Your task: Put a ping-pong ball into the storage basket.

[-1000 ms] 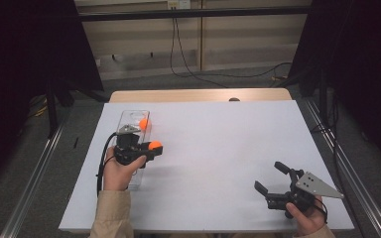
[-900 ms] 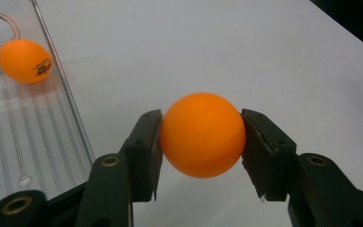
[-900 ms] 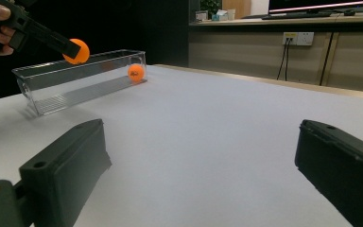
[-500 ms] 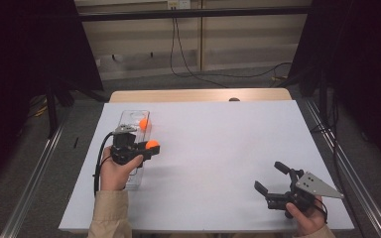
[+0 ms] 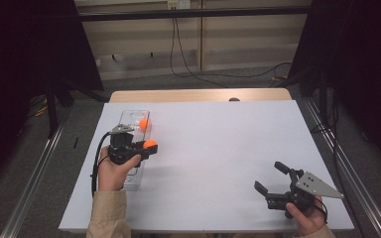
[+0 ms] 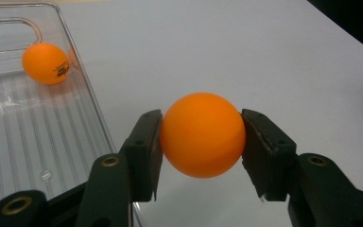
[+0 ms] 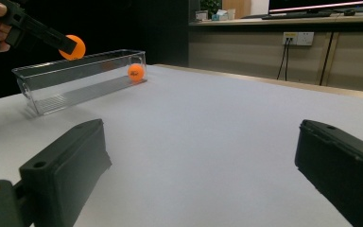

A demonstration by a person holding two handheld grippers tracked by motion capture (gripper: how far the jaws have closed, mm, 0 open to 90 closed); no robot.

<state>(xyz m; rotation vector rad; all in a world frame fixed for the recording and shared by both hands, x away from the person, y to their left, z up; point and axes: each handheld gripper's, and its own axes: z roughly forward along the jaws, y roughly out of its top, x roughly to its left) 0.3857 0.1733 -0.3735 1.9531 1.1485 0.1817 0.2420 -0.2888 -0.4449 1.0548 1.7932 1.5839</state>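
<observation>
Barely anything's moved since the earlier frame: both hands sit where they were. The left gripper (image 5: 147, 148) has its jaws pinching an orange ball (image 6: 202, 135), held up just right of the clear bin (image 6: 38, 137). A second ball (image 6: 46, 63) already lies in the bin's far end, beyond and left of those jaws. So I'd guess one's in and this one's left to drop. Right gripper (image 5: 272, 180): jaws spread, nothing between them. Can't read the ball's print.
</observation>
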